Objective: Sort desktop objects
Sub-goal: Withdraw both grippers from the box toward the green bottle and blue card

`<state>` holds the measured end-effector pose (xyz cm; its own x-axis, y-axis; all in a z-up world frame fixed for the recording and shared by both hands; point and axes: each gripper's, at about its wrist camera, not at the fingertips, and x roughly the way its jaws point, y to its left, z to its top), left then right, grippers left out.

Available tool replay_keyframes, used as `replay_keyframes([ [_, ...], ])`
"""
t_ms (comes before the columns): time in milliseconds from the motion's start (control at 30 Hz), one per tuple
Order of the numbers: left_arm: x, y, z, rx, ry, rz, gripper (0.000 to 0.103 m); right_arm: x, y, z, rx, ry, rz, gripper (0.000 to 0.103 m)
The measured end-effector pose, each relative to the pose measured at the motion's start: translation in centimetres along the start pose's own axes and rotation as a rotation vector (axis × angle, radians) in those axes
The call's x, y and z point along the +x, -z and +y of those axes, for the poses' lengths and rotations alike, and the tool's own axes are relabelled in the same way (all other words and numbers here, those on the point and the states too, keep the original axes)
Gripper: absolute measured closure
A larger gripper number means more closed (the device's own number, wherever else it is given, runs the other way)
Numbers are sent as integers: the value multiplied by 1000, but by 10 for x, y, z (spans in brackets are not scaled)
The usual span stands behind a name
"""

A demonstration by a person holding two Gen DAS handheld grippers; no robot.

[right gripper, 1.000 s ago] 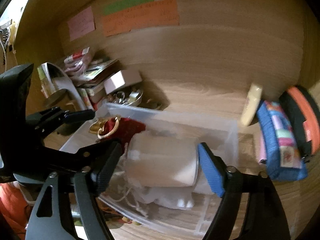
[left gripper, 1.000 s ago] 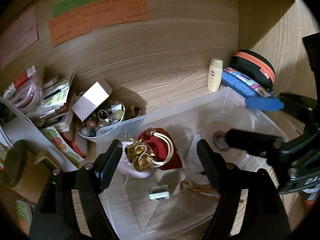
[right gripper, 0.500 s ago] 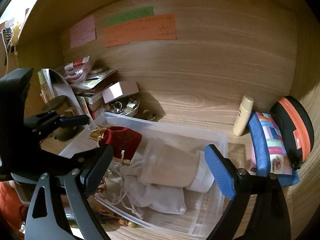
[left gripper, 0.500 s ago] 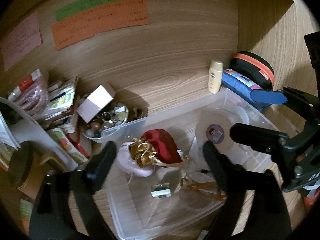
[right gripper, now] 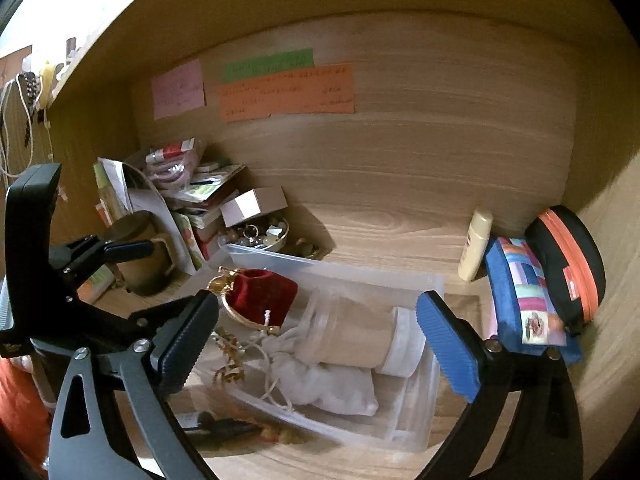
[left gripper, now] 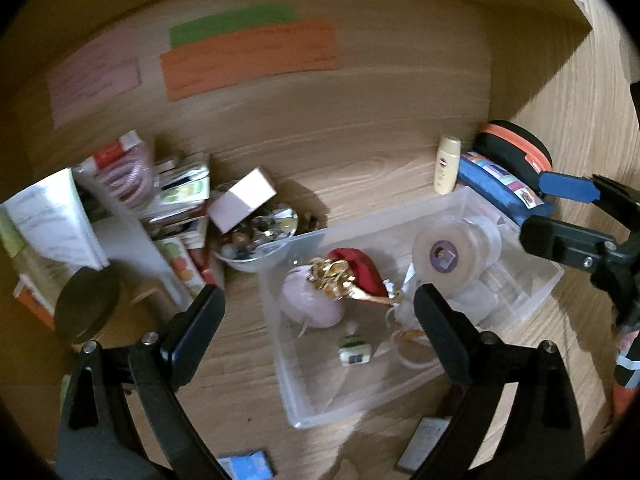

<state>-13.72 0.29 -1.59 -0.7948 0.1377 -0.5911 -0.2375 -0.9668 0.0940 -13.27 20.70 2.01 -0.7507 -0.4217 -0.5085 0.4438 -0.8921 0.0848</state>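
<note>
1. Hovering above the desk, the left gripper (left gripper: 318, 312) has its fingers spread wide with nothing between them; the right gripper (right gripper: 318, 344) is equally spread and empty.
2. Below both sits the clear plastic bin (left gripper: 472, 208) on the wooden desk (left gripper: 360, 168), and its near edge is cut off by the left gripper's fingers.
3. Inside it lie a red velvet pouch (right gripper: 266, 292) with a gold bracelet (left gripper: 340, 280) against it, a clear jar (right gripper: 360, 332) on its side, and a white drawstring bag (right gripper: 320, 384) partly under the jar.
4. Motion blur smears the left wrist view, so the small green-and-white piece (left gripper: 354, 354) on the bin floor cannot be identified.
5. Behind the bin, a bowl of beads (left gripper: 260, 236) is half covered by a small white box (left gripper: 242, 200).
6. At the right stand a cream bottle (right gripper: 476, 246), a blue pencil case (right gripper: 524, 296) and a black case with orange zip (right gripper: 568, 260), close together.
7. Sticky notes (right gripper: 286, 92) on the back wall carry writing, possibly lists, too blurred to read.
</note>
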Motion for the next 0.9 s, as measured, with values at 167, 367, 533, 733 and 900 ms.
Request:
replay_keyframes([
  [167, -20, 12, 11, -16, -19, -16, 6, -10, 6, 7, 18, 7, 7, 2],
  [367, -43, 30, 33, -57, -35, -37, 5, -22, 16, 26, 4, 30, 13, 2],
  [533, -57, 51, 58, -111, -46, -29, 4, -27, 27, 39, 8, 39, 26, 2],
  [733, -62, 75, 84, -158, -66, 4, 4, -26, 42, 49, 13, 46, 59, 1],
  [900, -59, 94, 96, -182, -72, 41, 4, -22, 54, 54, 25, 50, 95, 1],
])
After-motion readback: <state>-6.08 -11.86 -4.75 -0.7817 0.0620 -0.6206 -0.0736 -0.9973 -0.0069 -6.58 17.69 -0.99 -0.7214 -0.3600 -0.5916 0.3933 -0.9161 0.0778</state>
